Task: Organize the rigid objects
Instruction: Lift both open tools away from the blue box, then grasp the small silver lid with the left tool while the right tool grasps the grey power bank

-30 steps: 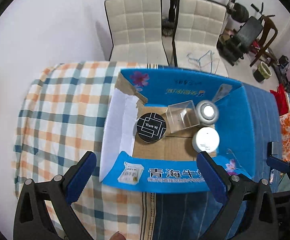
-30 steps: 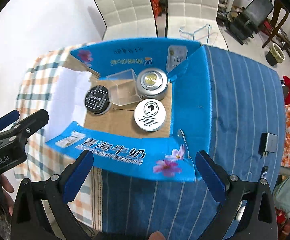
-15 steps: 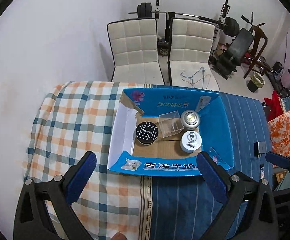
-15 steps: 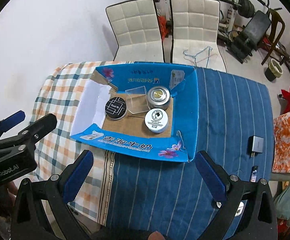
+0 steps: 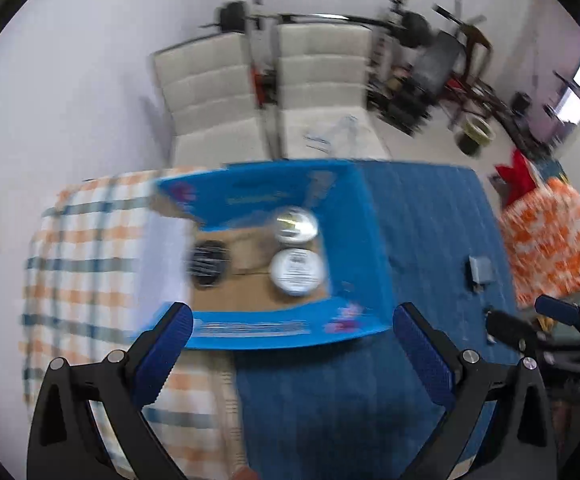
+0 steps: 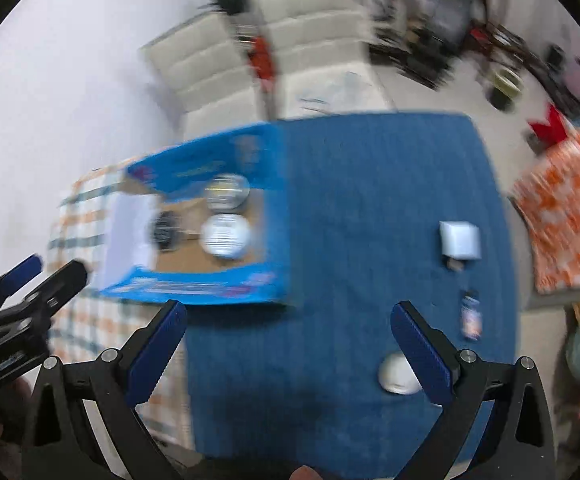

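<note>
Holding both tongs spread wide and empty, I have my left tongs (image 5: pixel 291 334) above the near edge of the bench (image 5: pixel 329 400), their blue pads framing the front wall of the blue cardboard box (image 5: pixel 274 326), and my right tongs (image 6: pixel 288 330) further toward the right side, over the bare blue striped cloth (image 6: pixel 349 220). Everything is smeared by motion blur, so fine detail is lost. Inside the box, on its brown floor, sit three round tins: a black-lidded tin (image 5: pixel 208 264) at the left, a silver tin (image 5: pixel 295 225) toward the back right corner of the box, and a white-lidded tin (image 5: pixel 297 273) just in front of the silver one. Something pale and see-through may lie between the black and silver tins, but I cannot tell. The box stands on the seam where the orange-and-teal checked cloth (image 5: pixel 86 248) on the left half of the bench meets the blue cloth. Near the right edge of the bench lie a white square charger block (image 6: pixel 459 240), a small dark bottle-like item (image 6: pixel 471 316) nearer to me, and a white rounded object (image 6: pixel 395 376) just beside my right tongs' right pad. Beyond the far edge stand two cream padded chairs (image 5: pixel 218 92).
</note>
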